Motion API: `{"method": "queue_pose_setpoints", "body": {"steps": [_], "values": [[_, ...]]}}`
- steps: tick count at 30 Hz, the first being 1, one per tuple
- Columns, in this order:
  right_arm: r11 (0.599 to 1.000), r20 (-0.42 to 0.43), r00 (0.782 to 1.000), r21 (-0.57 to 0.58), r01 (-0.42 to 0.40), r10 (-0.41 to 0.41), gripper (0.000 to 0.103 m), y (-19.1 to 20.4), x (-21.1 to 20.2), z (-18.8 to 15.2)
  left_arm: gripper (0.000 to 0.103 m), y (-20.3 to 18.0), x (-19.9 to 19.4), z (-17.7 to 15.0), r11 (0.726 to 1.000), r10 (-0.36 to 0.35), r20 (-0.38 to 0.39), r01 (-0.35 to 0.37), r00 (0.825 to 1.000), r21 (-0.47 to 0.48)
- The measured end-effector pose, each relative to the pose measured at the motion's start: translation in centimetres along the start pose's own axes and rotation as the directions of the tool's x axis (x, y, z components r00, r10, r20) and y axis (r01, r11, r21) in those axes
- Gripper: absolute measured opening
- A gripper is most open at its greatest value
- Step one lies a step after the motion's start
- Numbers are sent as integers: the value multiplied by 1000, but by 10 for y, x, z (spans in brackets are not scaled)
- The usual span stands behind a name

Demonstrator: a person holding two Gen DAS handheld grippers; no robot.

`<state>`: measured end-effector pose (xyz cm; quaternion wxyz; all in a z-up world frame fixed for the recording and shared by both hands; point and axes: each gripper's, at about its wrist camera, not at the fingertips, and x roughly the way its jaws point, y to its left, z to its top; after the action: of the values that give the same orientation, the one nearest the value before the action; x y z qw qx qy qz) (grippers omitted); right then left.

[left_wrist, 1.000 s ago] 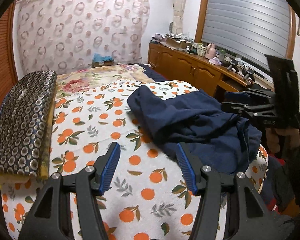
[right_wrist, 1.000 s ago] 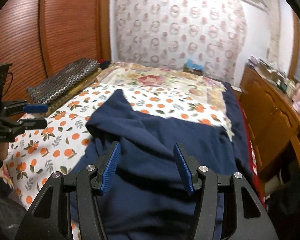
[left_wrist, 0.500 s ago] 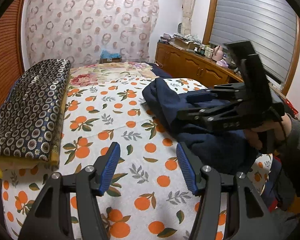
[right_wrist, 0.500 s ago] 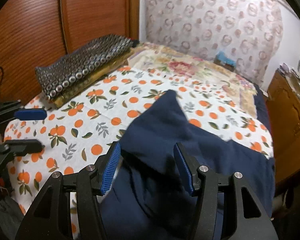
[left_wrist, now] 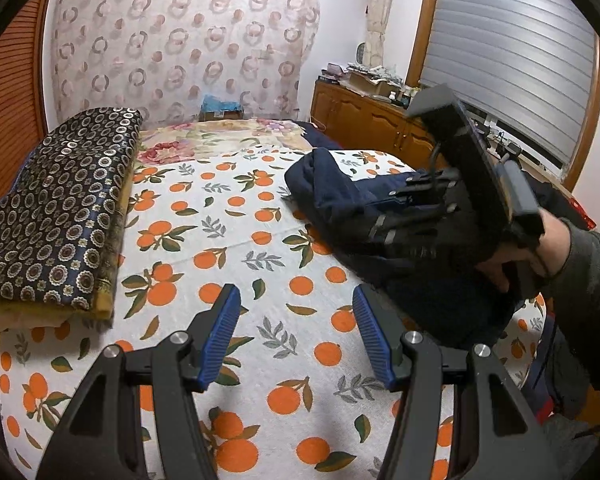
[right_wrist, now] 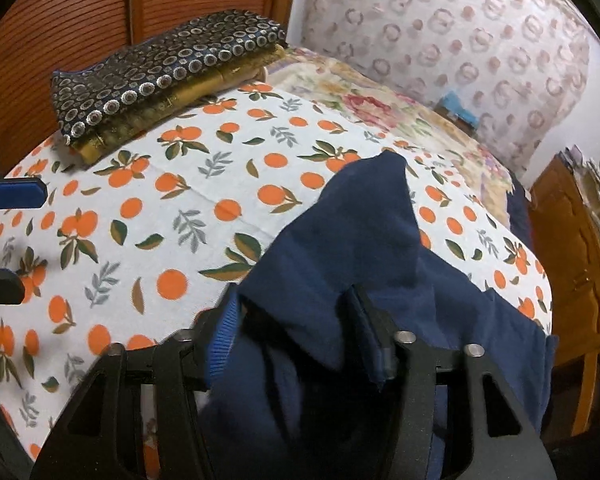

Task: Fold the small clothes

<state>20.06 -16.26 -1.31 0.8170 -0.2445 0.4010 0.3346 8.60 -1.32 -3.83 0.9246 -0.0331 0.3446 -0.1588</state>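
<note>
On a bed spread with an orange-print sheet [left_wrist: 260, 240], a person works two hand-held grippers over a rumpled navy garment [right_wrist: 352, 232]. Nearest, the left gripper [left_wrist: 296, 332] hangs above bare sheet with its blue pads well apart and nothing between them. To its right, the right gripper [right_wrist: 296, 332] is down in the navy cloth, its jaws closing with a fold of the fabric bunched between them; whether the pads already press on it cannot be told. A hand [left_wrist: 516, 252] in a dark sleeve grips that tool's handle. The garment lies heaped on the sheet's right side, one corner peaking toward the middle of the bed. Farther back, on the left edge, rests a folded stack of dark ring-patterned cloth [left_wrist: 60, 208]. Beyond it lie a floral blanket [left_wrist: 220, 140], a wooden cabinet [left_wrist: 372, 120] cluttered on top, and a ring-print curtain [left_wrist: 180, 40].
</note>
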Motion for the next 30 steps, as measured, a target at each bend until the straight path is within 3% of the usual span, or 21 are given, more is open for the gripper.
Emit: {"method": "queue_pose_setpoints", "body": {"steps": [3, 9, 11, 13, 16, 19, 20, 24, 30], "values": [[998, 56, 998, 62, -29, 25, 9, -20, -18, 0, 58, -1, 2, -1, 1000, -3, -4, 3, 1000, 2], [977, 176, 984, 214, -28, -11, 7, -85, -70, 5, 58, -4, 3, -1, 1000, -10, -3, 10, 1000, 4], [967, 191, 979, 255, 15, -66, 6, -111, -83, 5, 58, -6, 4, -1, 1000, -13, -6, 13, 1000, 8], [952, 171, 978, 297, 67, -122, 6, -137, -89, 5, 58, -8, 5, -1, 1000, -16, -7, 16, 1000, 14], [917, 68, 962, 329, 227, -263, 7, -182, -81, 0, 58, -10, 7, -1, 1000, -21, -11, 22, 1000, 17], [843, -95, 911, 351, 408, -402, 17, -220, -60, -13, 58, -15, 10, -2, 999, -27, -17, 27, 999, 26], [834, -110, 904, 353, 424, -413, 17, -224, -59, -17, 58, -17, 12, -2, 999, -30, -20, 30, 999, 31], [837, -86, 917, 383, 391, -389, 35, -224, -71, -40, 58, -24, 16, -3, 998, -38, -32, 39, 999, 41], [886, 21, 958, 386, 256, -286, 43, -177, -105, -87, 58, -37, 22, -6, 997, -62, -45, 64, 997, 51]]}}
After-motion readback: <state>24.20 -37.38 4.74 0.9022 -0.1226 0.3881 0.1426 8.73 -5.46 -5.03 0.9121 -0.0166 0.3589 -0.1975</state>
